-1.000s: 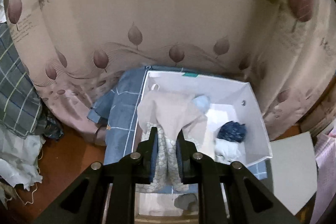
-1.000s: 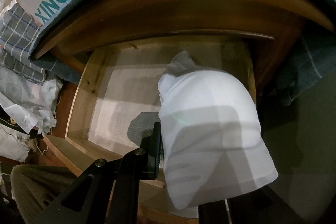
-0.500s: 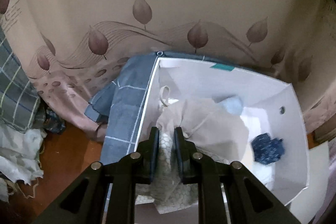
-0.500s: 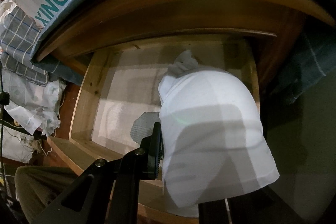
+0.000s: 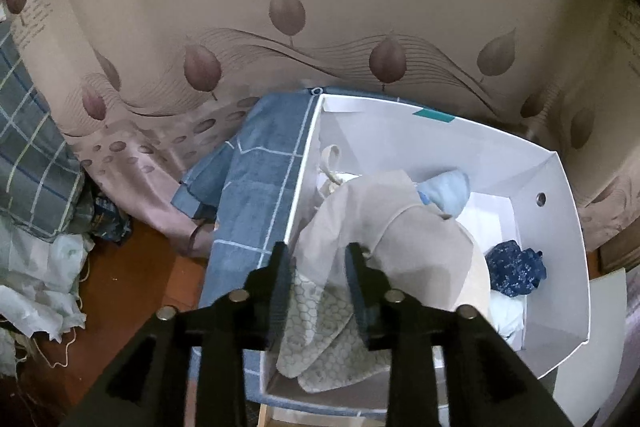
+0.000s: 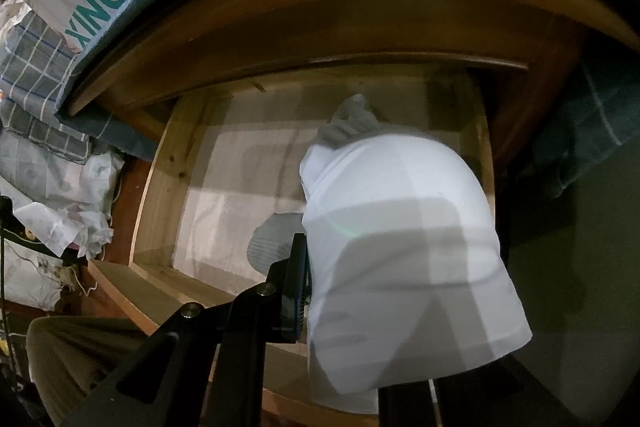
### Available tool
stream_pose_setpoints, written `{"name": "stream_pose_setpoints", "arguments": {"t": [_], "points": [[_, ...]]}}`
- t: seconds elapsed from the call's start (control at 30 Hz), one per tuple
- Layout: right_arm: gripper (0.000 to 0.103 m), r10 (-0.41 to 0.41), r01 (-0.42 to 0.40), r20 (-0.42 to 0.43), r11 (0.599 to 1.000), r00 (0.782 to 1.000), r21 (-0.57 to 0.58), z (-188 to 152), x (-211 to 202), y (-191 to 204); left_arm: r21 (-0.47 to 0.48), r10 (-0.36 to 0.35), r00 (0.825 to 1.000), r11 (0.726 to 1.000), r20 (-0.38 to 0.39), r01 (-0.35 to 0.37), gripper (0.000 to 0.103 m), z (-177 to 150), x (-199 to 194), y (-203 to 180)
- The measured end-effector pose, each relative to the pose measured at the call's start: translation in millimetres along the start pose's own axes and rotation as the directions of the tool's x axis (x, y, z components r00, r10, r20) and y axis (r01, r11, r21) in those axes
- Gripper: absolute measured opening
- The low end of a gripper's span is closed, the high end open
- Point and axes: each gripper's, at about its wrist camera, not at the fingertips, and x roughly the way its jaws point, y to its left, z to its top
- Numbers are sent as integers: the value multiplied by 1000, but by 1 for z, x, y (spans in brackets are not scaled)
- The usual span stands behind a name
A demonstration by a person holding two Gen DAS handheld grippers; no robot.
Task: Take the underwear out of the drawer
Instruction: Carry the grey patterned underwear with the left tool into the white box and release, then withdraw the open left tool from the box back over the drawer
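My left gripper (image 5: 318, 267) hangs low over the white box (image 5: 560, 227), and its jaws are opening. Beige underwear (image 5: 400, 227) with a honeycomb-print part lies draped in the box between the fingers, and the pads stand apart from it. In the right wrist view my right gripper (image 6: 312, 275) is shut on white underwear (image 6: 400, 247), held above the open wooden drawer (image 6: 160, 187). The white cloth hides that gripper's right finger. A grey garment (image 6: 272, 239) lies in the drawer, partly behind the white cloth.
The box also holds a light blue garment (image 5: 448, 187) and a dark blue patterned one (image 5: 516, 267). It rests on blue checked cloth (image 5: 260, 187) against a leaf-print curtain (image 5: 320, 7). Crumpled cloths (image 5: 36, 267) lie on the wooden floor. A person's trouser leg (image 6: 80, 355) is beside the drawer.
The left gripper came down into the box with the beige underwear, and its fingers have spread apart. The right gripper and the white underwear have stayed where they were.
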Motion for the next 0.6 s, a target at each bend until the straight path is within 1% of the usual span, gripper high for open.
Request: {"name": "stream_pose_setpoints", "arguments": {"t": [0.13,0.33,0.37,0.4,0.5,0.6], "points": [[12,1,-1,5,1000,1000,3,0,-1,-1,1,-24,1000,1000,15,24,41,-4,-13,2],[12,-2,2,30,1000,1000,-8,1,-5,0,26,-18,997,1000,80,16,44,-15,-39,5],[12,3,-2,37,1000,999,-6,2,-6,-1,28,-29,995,999,93,27,44,-18,-44,6],[12,2,-2,43,1000,999,-6,2,-7,-1,34,-43,993,999,107,39,44,-23,-50,8],[12,-1,2,75,1000,997,-12,5,-13,0,39,-54,988,998,145,49,45,-42,-65,11],[12,2,-1,87,1000,996,-12,5,-16,-1,50,-48,986,998,159,41,46,-69,-73,13]]}}
